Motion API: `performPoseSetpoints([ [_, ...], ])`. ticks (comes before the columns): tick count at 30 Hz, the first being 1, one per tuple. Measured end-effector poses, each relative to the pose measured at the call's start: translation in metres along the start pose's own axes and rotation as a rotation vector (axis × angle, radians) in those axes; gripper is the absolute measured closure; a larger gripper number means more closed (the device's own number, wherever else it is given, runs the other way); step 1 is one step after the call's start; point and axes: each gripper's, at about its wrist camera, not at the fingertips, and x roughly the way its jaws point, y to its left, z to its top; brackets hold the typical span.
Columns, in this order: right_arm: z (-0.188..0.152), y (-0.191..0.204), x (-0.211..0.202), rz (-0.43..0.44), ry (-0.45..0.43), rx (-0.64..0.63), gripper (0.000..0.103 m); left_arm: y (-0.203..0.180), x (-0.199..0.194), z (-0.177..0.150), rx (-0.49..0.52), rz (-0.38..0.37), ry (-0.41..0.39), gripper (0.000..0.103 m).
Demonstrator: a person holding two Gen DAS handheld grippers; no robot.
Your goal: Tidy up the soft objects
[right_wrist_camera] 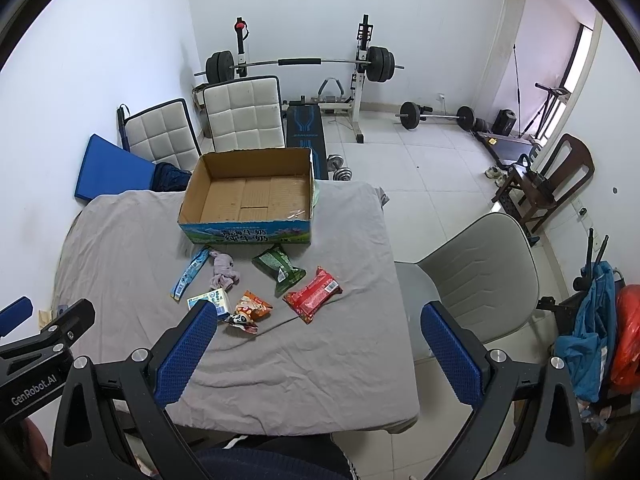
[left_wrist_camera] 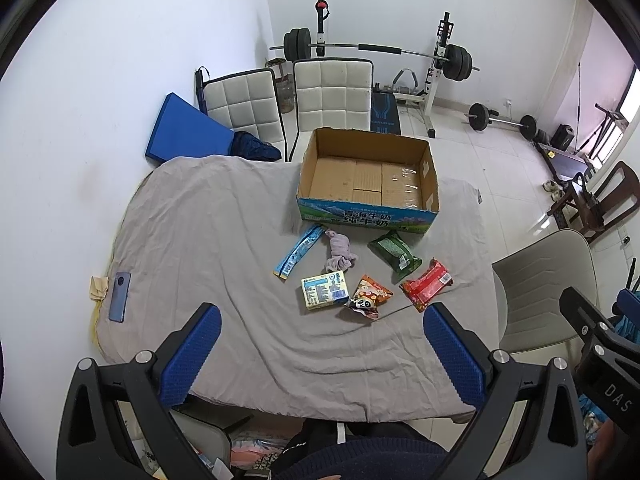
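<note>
An open, empty cardboard box stands at the far side of a table under a grey cloth. In front of it lie a blue strip packet, a crumpled lilac cloth, a green bag, a red pack, an orange panda snack bag and a yellow-white tissue pack. My left gripper and right gripper are open and empty, high above the near table edge.
A blue phone lies at the table's left edge. A beige chair stands right of the table, two white padded chairs behind it. Barbell rack and weights stand by the far wall.
</note>
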Motion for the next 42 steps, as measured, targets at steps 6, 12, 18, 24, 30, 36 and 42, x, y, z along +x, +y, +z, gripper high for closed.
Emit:
performPoseSetpoints([
  [6,0.001,0.002,0.001,-0.002,-0.005,0.001,0.000,0.001,-0.003,0.003,-0.002,-0.006,-0.008,0.000],
  [12,0.001,0.003,-0.001,-0.001,-0.007,-0.001,0.000,0.002,-0.005,0.005,-0.001,-0.006,-0.011,0.000],
  [18,0.002,0.004,-0.002,0.001,-0.008,0.000,0.000,0.003,-0.005,0.007,-0.001,-0.005,-0.012,0.000],
  [24,0.004,0.007,-0.005,0.001,-0.014,-0.003,0.000,0.004,-0.007,0.009,-0.001,-0.005,-0.016,0.000],
  [30,0.005,0.008,-0.009,0.005,-0.019,-0.005,0.000,0.005,-0.009,0.010,-0.001,-0.004,-0.021,0.000],
  [36,0.002,0.005,-0.008,0.006,-0.021,-0.005,0.000,0.005,-0.010,0.011,-0.004,-0.012,-0.027,0.000],
  [42,0.000,0.004,-0.010,0.009,-0.033,-0.005,0.000,0.007,-0.011,0.015,-0.003,-0.016,-0.032,0.000],
])
